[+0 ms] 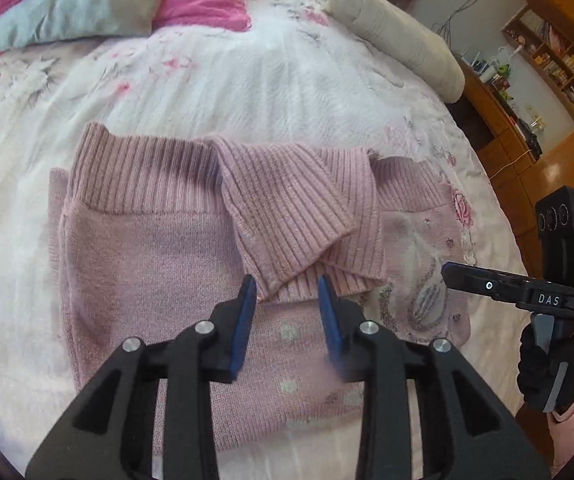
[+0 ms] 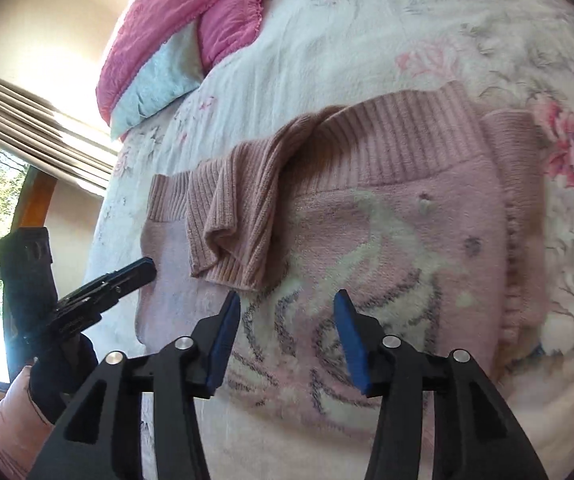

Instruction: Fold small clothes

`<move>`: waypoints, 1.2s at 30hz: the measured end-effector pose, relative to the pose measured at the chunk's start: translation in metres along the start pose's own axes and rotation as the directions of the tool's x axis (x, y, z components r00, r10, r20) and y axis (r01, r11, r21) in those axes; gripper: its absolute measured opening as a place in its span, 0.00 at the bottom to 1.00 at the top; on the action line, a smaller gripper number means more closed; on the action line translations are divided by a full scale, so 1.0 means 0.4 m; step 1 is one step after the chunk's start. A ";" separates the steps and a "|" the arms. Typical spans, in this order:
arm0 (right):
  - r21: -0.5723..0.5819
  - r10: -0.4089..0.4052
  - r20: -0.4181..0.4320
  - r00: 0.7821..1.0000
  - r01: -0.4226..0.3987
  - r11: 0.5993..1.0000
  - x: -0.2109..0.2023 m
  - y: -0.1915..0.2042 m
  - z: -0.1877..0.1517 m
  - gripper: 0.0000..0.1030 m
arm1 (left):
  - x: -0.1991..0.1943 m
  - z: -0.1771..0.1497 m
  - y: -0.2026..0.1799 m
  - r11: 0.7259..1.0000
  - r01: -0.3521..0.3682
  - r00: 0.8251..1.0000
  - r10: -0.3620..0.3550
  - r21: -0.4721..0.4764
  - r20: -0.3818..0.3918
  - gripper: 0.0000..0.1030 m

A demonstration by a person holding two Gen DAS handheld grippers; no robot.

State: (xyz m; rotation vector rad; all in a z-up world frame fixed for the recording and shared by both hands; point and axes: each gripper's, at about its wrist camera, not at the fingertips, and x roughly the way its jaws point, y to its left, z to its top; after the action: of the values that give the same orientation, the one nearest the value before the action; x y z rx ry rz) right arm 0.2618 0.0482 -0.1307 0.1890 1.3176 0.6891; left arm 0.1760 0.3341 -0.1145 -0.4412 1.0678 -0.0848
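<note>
A small pink knitted sweater [image 1: 147,264] lies flat on the bed, its ribbed hem at the far side. A ribbed sleeve cuff [image 1: 287,216] is folded across the body. My left gripper [image 1: 287,292] hovers open just in front of that cuff, nothing between its blue pads. In the right wrist view the same sweater [image 2: 407,248] shows a white and grey pattern, with the folded cuff [image 2: 235,224] at its left. My right gripper [image 2: 287,304] is open above the patterned front. Each gripper appears in the other's view, the right gripper [image 1: 447,272] at the sweater's right edge and the left gripper [image 2: 147,268] at its left.
The bed [image 1: 267,80] has a white floral cover. A pink and blue quilt [image 1: 127,4] and a beige bolster [image 1: 399,40] lie at the far side. Wooden shelves [image 1: 555,56] stand to the right; a window with curtains [image 2: 15,120] is on the left.
</note>
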 end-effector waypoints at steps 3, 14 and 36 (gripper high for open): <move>0.064 -0.052 0.030 0.998 0.050 0.997 -0.089 -0.072 -0.038 0.56 | -0.001 0.031 -0.057 0.996 -0.030 0.999 0.029 0.084 0.015 0.32; 0.259 -0.044 -0.041 0.998 0.053 0.964 -0.083 -0.306 -0.135 0.57 | 0.173 0.045 -0.134 0.993 -0.054 0.995 0.062 0.102 -0.081 0.32; 0.331 0.065 -0.044 0.997 -0.047 0.943 0.052 -0.318 -0.099 0.33 | 0.258 0.018 -0.105 0.997 -0.046 0.988 0.055 0.060 -0.146 0.34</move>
State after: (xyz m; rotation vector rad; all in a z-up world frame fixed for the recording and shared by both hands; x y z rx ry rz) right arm 0.2720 -0.0503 -0.2219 0.4836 1.4796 0.5201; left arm 0.2384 0.2694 -0.1805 -0.3609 1.2190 -0.1036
